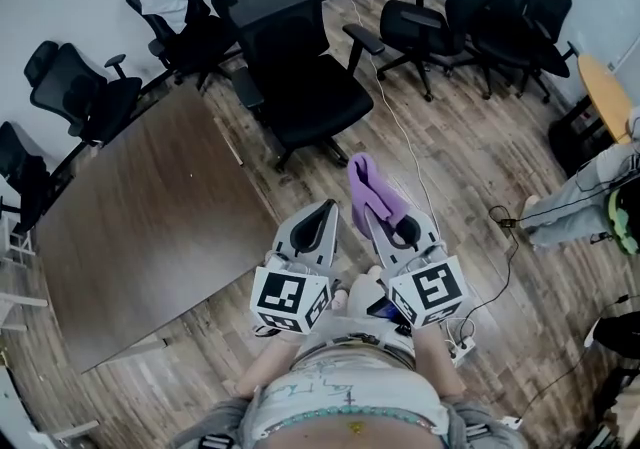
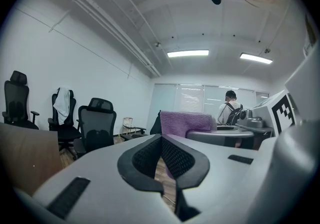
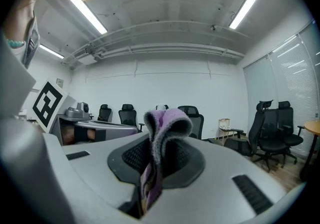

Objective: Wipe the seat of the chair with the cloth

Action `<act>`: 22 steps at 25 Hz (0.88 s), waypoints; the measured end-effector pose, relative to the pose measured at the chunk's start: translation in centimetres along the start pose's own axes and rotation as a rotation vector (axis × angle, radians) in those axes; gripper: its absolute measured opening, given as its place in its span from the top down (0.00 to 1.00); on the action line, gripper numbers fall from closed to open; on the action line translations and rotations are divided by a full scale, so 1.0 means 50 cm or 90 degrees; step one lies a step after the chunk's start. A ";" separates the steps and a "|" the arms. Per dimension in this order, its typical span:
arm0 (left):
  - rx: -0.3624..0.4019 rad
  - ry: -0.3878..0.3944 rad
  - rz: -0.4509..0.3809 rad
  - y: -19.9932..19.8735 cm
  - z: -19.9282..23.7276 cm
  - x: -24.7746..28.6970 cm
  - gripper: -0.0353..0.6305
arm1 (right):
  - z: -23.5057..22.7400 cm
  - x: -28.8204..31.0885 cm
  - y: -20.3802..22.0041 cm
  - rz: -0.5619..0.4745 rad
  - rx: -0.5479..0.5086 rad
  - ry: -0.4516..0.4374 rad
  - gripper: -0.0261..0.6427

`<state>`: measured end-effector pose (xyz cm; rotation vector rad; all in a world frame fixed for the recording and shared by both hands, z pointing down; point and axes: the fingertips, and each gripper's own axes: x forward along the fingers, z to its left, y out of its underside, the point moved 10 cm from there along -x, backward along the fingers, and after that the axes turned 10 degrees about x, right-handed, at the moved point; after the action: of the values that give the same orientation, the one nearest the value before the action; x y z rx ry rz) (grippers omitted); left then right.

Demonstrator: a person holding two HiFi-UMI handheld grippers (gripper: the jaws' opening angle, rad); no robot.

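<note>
Your right tongs clamp the cloth; left tongs closed, empty; chair seat lies straight ahead, slightly left.

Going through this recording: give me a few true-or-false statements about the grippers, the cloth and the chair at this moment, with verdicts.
1. The right gripper is shut on the purple cloth. True.
2. The left gripper grips the cloth too. False: its jaws are together on nothing.
3. The cloth is pressed against the seat of the black chair. False: it is held in the air, short of the chair.
4. A brown table stands to the person's left. True.
</note>
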<state>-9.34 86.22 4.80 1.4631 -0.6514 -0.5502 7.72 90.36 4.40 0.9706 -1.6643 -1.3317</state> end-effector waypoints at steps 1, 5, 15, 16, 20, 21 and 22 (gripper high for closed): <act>0.001 -0.007 0.001 0.001 0.008 0.003 0.94 | 0.000 0.010 -0.001 0.001 -0.002 -0.004 0.89; 0.002 -0.027 0.002 0.002 0.036 0.027 0.94 | -0.013 0.051 -0.006 0.004 -0.002 -0.019 0.89; 0.008 -0.047 -0.001 -0.025 0.091 0.152 0.94 | -0.112 0.172 -0.052 0.008 -0.024 -0.074 0.89; 0.010 -0.049 0.000 -0.028 0.093 0.168 0.94 | -0.128 0.181 -0.060 0.005 -0.027 -0.078 0.89; 0.016 -0.069 0.000 -0.042 0.103 0.234 0.94 | -0.197 0.214 -0.085 -0.003 -0.024 -0.091 0.89; 0.016 -0.076 -0.001 -0.045 0.101 0.250 0.94 | -0.217 0.219 -0.090 -0.002 -0.025 -0.096 0.89; 0.017 -0.082 -0.002 -0.048 0.097 0.267 0.94 | -0.237 0.222 -0.094 0.001 -0.028 -0.101 0.89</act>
<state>-3.05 73.37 3.27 1.4624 -0.7592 -0.6445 14.43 74.95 2.73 0.8576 -1.7452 -1.4702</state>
